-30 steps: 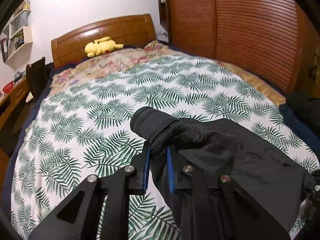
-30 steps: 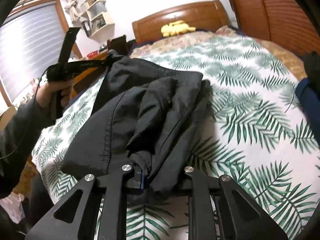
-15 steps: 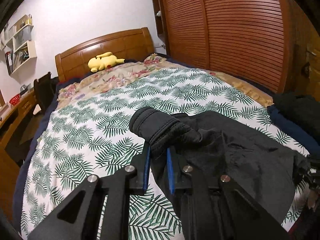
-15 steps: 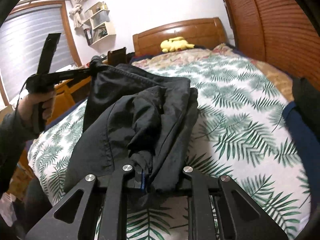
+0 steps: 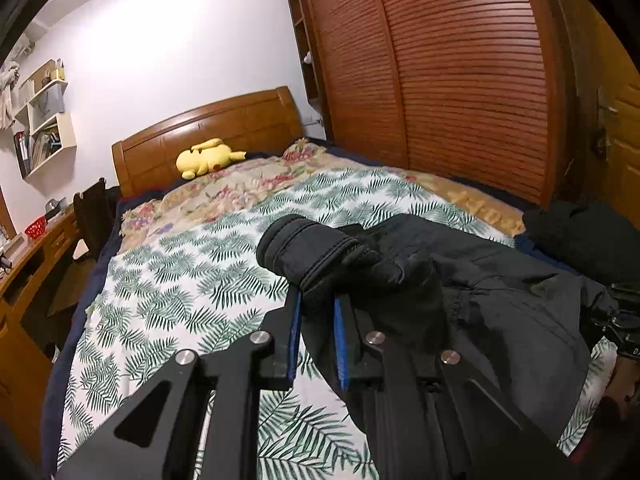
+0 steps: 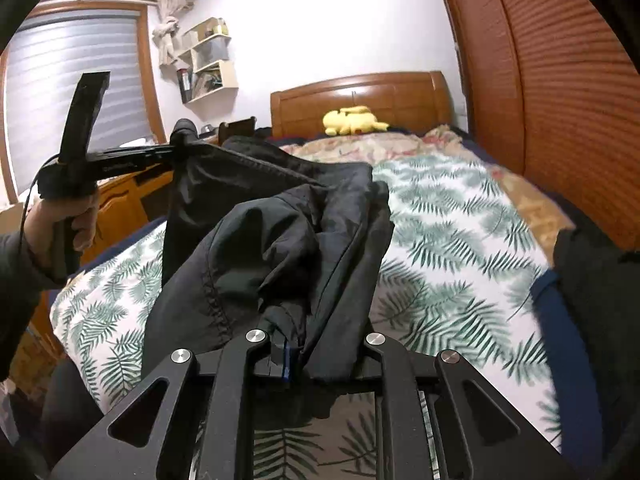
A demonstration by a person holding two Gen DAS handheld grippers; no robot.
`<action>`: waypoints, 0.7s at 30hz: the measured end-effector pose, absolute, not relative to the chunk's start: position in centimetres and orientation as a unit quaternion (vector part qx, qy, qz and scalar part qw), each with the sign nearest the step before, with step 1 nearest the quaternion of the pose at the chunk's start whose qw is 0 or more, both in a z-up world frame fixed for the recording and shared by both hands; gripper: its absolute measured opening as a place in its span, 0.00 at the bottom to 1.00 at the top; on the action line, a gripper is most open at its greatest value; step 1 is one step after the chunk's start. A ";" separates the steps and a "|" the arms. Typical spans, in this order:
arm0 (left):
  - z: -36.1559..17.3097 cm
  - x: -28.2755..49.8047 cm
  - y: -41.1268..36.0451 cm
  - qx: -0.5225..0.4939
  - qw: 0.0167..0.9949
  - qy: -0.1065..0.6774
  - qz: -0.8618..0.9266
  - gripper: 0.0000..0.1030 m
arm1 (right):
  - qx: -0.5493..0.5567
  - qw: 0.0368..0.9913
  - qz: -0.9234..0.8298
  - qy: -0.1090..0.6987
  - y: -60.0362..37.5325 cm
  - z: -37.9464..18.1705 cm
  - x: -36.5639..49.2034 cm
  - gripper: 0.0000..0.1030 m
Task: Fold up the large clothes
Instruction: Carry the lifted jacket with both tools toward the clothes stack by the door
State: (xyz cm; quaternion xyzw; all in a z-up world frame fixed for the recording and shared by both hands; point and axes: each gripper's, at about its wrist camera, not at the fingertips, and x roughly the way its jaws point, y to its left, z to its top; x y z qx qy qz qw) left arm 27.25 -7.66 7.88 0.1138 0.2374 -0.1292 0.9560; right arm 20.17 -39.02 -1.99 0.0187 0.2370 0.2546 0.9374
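Note:
A large black jacket hangs between both grippers above a bed with a palm-leaf cover. My left gripper is shut on the jacket's thick ribbed cuff, which sticks out past the blue pads. In the right wrist view the jacket drapes in folds from my right gripper, which is shut on a bunched edge of the fabric. The left gripper, held in a hand at the left of that view, lifts the other end of the jacket.
A yellow plush toy lies by the wooden headboard. A slatted wooden wardrobe runs along the bed's right side. Dark clothes are piled at the bed's right edge. A desk and wall shelves stand at the left.
Both grippers have risen with the jacket, lifting more of it off the bed. Each grip is unchanged.

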 end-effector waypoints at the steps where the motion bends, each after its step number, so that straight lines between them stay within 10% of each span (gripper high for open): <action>1: 8.2 27.2 -8.0 0.114 0.957 0.234 -0.130 0.13 | 0.015 0.938 0.255 0.234 -39.3 -1.6 20.2 0.14; 21: 17.1 27.8 -26.1 0.128 0.954 0.147 -0.228 0.12 | -0.043 0.978 0.127 0.158 -53.9 8.2 17.4 0.12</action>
